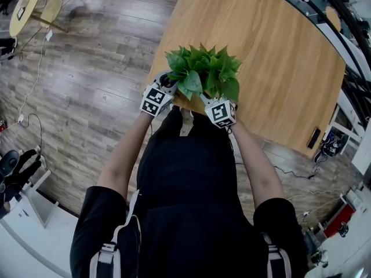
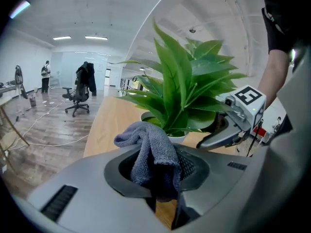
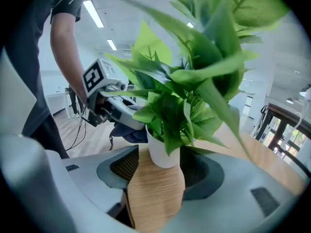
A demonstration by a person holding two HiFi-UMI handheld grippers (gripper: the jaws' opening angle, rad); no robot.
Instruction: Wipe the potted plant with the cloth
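Left gripper (image 2: pixel 164 191) is pinching a crumpled grey-blue microfibre cloth (image 2: pixel 150 149), held just left of the leafy green potted plant (image 1: pixel 204 74). The plant stands at the near edge of the round light-wood worktop (image 1: pixel 272 57). Right gripper (image 3: pixel 160 171) is spread, with the white pot (image 3: pixel 163 152) between its jaw tips; can't tell if they touch.

The head view looks steeply down from above the person onto the plant (image 1: pixel 204 74) at the table's (image 1: pixel 272 51) near edge. The left gripper view sits close at the plant's near left, facing right. The right gripper view sits close at its near right, facing left. All three share the plant. The left gripper view also catches the right gripper (image 2: pixel 218 139), and the right gripper view the left gripper (image 3: pixel 121 116).
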